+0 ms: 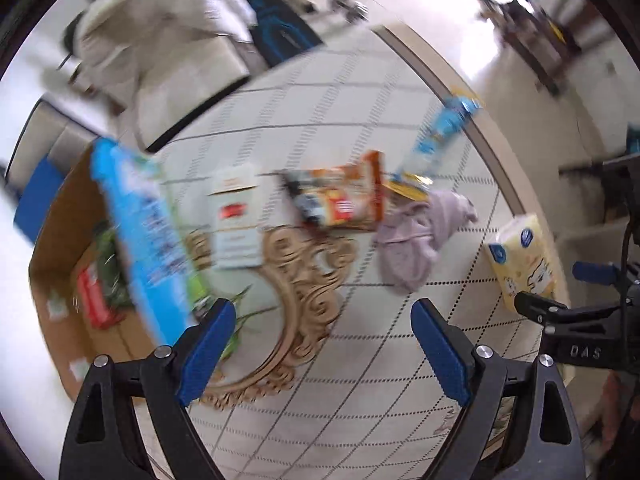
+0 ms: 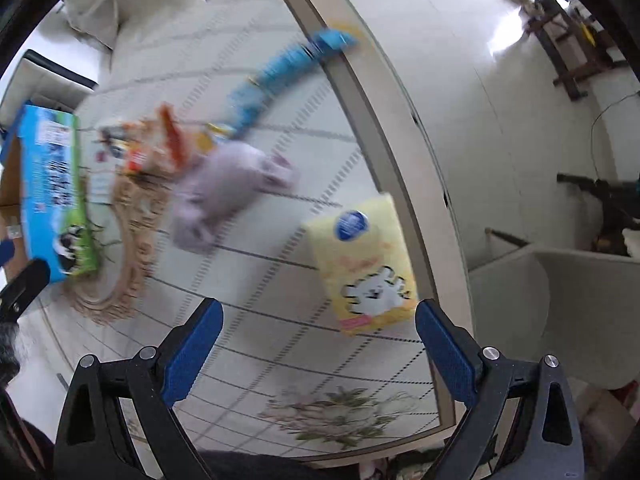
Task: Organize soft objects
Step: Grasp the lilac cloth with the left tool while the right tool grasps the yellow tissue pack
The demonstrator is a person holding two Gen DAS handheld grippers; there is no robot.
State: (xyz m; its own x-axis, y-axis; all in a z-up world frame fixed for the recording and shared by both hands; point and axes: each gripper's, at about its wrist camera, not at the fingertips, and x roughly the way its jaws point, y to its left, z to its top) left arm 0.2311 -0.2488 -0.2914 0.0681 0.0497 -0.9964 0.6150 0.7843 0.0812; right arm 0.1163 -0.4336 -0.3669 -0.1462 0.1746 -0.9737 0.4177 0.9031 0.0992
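Note:
A crumpled lilac cloth point(image 1: 420, 232) point(image 2: 228, 192) lies on the patterned rug point(image 1: 320, 100). A yellow tissue pack point(image 1: 524, 260) point(image 2: 364, 264) lies near the rug's right edge. An orange snack bag point(image 1: 344, 196) point(image 2: 156, 148), a white box point(image 1: 236, 220) and a long blue packet point(image 1: 436, 136) point(image 2: 280, 76) lie further back. My left gripper point(image 1: 324, 344) is open and empty above the rug. My right gripper point(image 2: 320, 344) is open and empty, just short of the tissue pack; it shows at the right of the left wrist view point(image 1: 560, 316).
A cardboard box point(image 1: 68, 280) stands at the left with a red packet and green item inside. A blue carton point(image 1: 140, 236) point(image 2: 52, 192) leans at its edge. A white sofa point(image 1: 160, 48) is behind. Pale floor point(image 2: 500, 120) lies right of the rug.

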